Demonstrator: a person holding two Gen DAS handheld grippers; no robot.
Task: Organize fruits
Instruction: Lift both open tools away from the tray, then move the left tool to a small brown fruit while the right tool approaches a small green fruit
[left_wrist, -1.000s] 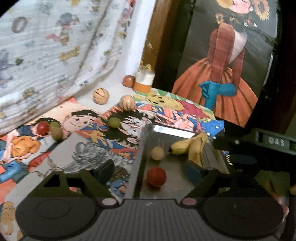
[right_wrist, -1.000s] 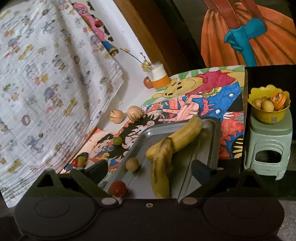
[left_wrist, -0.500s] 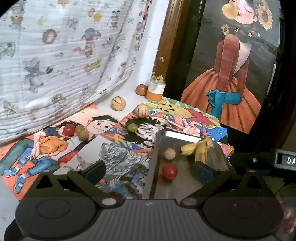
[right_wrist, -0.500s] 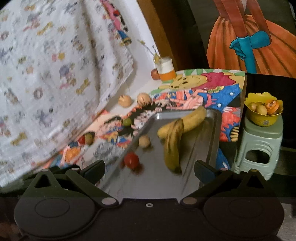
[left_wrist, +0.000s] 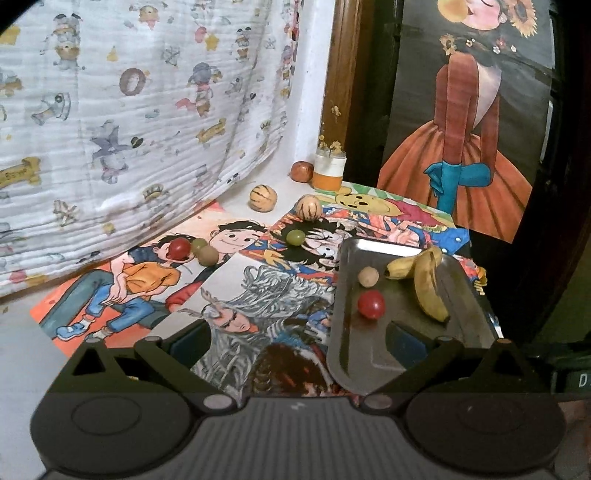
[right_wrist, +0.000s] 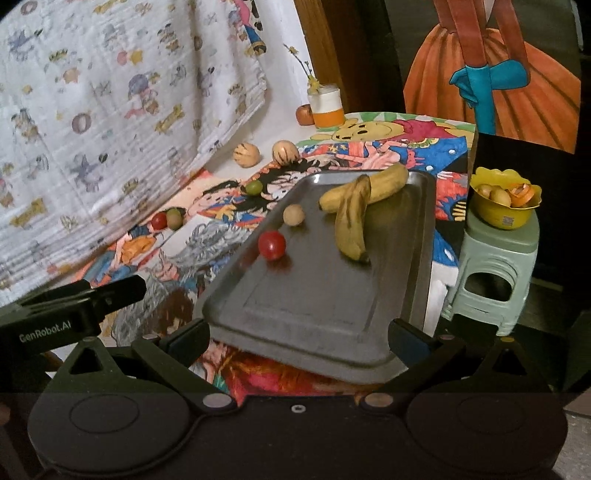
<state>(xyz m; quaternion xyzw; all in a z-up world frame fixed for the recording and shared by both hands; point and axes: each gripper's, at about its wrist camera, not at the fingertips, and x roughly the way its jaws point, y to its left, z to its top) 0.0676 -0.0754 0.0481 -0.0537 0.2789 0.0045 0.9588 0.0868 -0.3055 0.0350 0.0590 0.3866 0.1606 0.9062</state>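
The metal tray (right_wrist: 325, 280) is lying on the bench (left_wrist: 22, 354), on the cartoon posters (left_wrist: 258, 295) that cover it, and it is already carrying part of the fruit: two bananas (right_wrist: 354, 206) crossing each other at its far end, a pale round fruit (right_wrist: 293, 215) and a red tomato (right_wrist: 272, 244) sitting apart nearer the middle. Compared with a second ago, both cameras are showing the tray from farther back and more of the bench around it, so both tools seem to be pulling away from it. The left hand-held gripper (left_wrist: 299, 332) has just been opening its jaws and is now standing released at full spread, with nothing between the pads; the tomato is resting free on the tray beyond them, which suggests a drop-off just finished. The right hand-held gripper (right_wrist: 299, 332) is also gaping wide and gripping nothing, with the tray's near edge merely showing beyond it. Still waiting outside the tray are a second red tomato (left_wrist: 180, 248) beside two greenish fruits (left_wrist: 208, 254), a green grape (left_wrist: 296, 236), two striped nuts (left_wrist: 263, 198) and a reddish fruit (left_wrist: 302, 171) by the jar (left_wrist: 330, 170). The task looks partly done, with another pickup due.
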